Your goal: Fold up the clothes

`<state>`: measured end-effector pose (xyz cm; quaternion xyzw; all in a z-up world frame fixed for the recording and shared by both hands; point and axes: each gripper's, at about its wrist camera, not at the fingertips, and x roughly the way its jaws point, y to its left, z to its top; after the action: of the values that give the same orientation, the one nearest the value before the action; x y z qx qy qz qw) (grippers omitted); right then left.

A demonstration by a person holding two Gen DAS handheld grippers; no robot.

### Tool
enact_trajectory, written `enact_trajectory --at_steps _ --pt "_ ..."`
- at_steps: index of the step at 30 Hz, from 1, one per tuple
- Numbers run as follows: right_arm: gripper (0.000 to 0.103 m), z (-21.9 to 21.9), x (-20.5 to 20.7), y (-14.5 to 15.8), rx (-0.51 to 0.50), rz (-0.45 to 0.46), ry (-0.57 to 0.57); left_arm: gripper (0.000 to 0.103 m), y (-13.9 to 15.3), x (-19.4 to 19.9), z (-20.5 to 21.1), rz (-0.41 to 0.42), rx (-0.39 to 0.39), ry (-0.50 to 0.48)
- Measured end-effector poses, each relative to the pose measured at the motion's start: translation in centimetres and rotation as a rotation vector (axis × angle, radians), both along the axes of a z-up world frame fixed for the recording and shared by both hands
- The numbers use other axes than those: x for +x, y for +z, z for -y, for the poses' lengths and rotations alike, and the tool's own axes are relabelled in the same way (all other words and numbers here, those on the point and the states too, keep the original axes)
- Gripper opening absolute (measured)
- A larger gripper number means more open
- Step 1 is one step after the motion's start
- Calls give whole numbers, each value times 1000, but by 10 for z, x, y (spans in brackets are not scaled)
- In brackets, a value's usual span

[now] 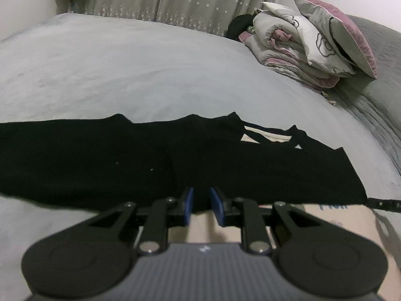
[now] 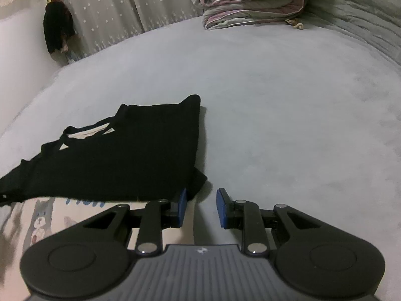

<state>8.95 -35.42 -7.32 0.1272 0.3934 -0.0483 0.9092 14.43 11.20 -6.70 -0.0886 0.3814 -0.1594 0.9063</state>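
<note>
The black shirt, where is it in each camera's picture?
Left wrist view: the black shirt stretches across the middle, just beyond the fingers.
Right wrist view: the black shirt lies left of centre, its near corner by the left finger.
Shared landmark: the folded quilt at the bed's far side.

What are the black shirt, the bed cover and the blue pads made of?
Shirt: looks like soft matte knit, probably cotton; it lies limp and flat without shine. Bed cover: pale grey, slightly fuzzy fabric, perhaps brushed or fleece. Pads: smooth blue rubber or foam by the look; which one is unclear.
</note>
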Motion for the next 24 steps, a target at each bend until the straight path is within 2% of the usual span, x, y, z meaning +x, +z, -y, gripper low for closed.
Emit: enact_trajectory --at_steps 2,5,9,13,16,19,20,21,24 --pt "25 1 0 4 -9 -10 -12 26 2 -1 -6 -14 -20 13" --pt "25 10 -2 11 47 11 -42 26 2 1 -13 -33 -81 35" --pt "25 32 -5 13 198 39 -143 27 2 5 -24 -60 -163 63" --pt "24 49 -5 1 381 39 -218 27 -3 12 -19 -77 -208 80" --pt "24 54 1 -11 484 32 -248 27 -6 15 -15 -82 -205 97" --pt "24 55 7 -22 534 20 -280 26 -9 19 -11 -87 -202 114" --pt "20 55 8 -25 551 25 -287 26 -9 19 -10 -84 -196 114" --pt "11 55 7 -26 573 34 -305 25 -10 19 -8 -81 -189 113" --pt "9 56 1 -22 649 83 -373 21 -10 19 -5 -69 -161 114"
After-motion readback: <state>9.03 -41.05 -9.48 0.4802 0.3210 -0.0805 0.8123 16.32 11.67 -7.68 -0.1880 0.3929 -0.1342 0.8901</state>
